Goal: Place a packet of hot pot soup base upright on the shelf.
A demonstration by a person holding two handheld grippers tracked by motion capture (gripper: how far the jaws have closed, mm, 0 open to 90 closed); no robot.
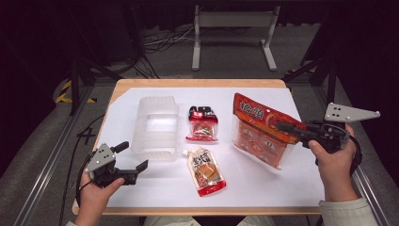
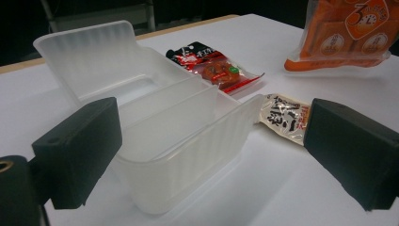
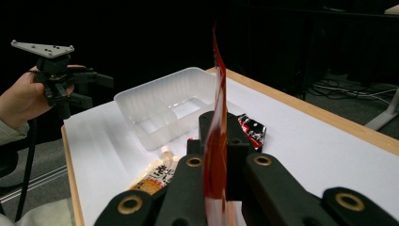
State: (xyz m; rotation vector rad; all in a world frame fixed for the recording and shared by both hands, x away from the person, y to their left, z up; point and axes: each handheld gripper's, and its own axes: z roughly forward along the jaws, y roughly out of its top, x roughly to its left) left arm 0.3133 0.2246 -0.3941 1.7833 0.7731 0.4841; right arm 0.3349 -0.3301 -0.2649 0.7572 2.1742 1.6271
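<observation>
One big flat orange-red plastic snack bag is in hand now: the right gripper pinches it at its upper right edge, jaws pressed together on the film, and the bag hangs tilted at the right side of the white table sheet, its lower edge near or just touching the sheet (can't tell which). In the right gripper view the bag stands edge-on between the two black jaws.

Step, as I judge it: pick-up is done, transport to the translucent white plastic box comes next. The box stands open at the left-centre of the table, well apart from the bag, w/ a divider inside and its lid folded back.

Left gripper waits near the front left corner of the box, jaws spread wide, nothing between them; in its own view the box wall is just ahead.

Next move calls for carrying the bag leftward over two smaller packs, a red-black sachet and a beige spout pouch, w/o dragging on them, then lowering it in. The bag looks wider than one compartment, so it probably needs tilt or bending.

Bag look: glossy, thin, floppy, w/ a clear window showing small orange packets inside.
</observation>
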